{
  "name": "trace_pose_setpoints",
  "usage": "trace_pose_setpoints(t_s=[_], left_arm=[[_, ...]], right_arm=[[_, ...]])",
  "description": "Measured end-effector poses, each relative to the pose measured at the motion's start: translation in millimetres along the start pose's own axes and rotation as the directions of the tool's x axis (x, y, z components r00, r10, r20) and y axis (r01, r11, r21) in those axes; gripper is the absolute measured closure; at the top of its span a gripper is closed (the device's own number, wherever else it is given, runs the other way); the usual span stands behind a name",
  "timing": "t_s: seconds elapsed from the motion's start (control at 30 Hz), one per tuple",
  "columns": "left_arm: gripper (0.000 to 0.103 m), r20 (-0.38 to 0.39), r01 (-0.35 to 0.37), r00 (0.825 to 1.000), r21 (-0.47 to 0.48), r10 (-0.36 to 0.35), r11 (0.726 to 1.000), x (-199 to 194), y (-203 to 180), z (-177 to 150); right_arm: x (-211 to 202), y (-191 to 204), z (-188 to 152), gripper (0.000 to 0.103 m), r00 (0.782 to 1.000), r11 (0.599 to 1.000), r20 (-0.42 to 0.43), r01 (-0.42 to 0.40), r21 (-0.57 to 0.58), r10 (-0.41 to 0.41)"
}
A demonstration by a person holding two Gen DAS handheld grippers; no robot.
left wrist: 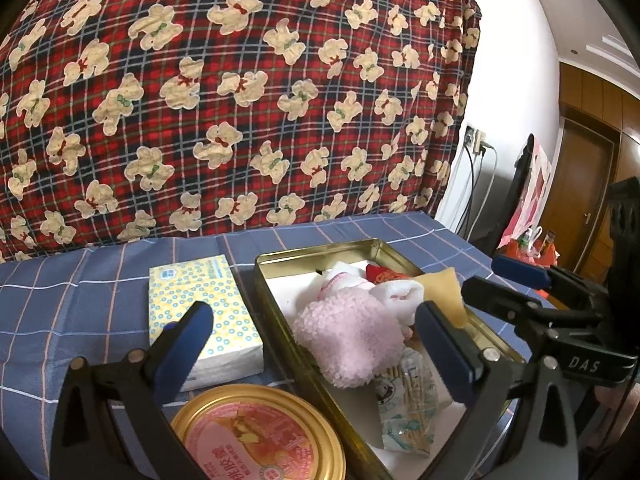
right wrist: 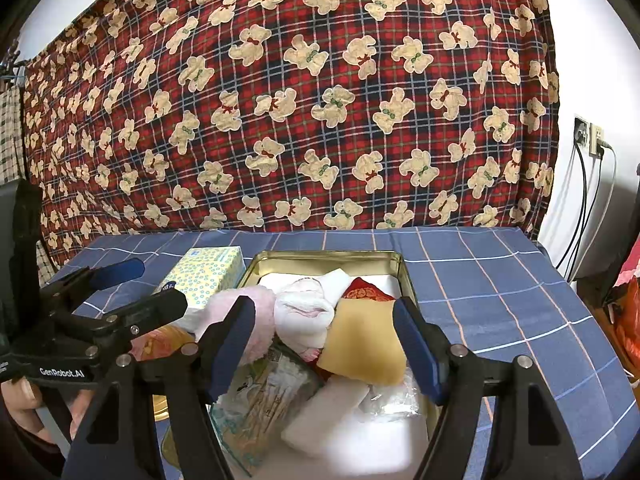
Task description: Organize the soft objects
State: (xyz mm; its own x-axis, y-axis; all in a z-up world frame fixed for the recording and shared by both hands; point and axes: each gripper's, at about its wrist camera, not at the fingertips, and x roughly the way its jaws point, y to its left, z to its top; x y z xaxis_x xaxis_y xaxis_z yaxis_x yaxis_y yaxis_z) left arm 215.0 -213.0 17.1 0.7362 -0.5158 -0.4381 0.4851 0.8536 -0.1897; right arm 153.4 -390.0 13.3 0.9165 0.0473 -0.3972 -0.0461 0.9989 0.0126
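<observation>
While both grippers hover spread wide and empty, left gripper (left wrist: 316, 332) and right gripper (right wrist: 324, 338) frame the gold tin (right wrist: 404, 276) holding a pink fluffy sock (left wrist: 348, 336).

A red plaid cloth printed with cream bears (left wrist: 240, 92) is hung across the upper part of both views. Below it, a blue checked sheet (right wrist: 500, 280) is spread over the surface. A round gold lid with a pink label (left wrist: 256, 436) is seen at the lower centre of the left view. At the right edge, wall sockets with cables (right wrist: 592, 140) and a brown wooden door (left wrist: 580, 184) are seen.
</observation>
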Motion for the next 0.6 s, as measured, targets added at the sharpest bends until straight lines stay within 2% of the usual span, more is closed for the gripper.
trace_pose_setpoints(t_s=[0.6], left_arm=[[0.001, -0.008, -0.009, 1.0, -0.014, 0.009, 1.0, 3.9, 6.2, -1.0]], right_arm=[[1.5, -1.2, -2.8, 0.03, 1.0, 1.0, -0.002, 0.001, -0.001, -0.001]])
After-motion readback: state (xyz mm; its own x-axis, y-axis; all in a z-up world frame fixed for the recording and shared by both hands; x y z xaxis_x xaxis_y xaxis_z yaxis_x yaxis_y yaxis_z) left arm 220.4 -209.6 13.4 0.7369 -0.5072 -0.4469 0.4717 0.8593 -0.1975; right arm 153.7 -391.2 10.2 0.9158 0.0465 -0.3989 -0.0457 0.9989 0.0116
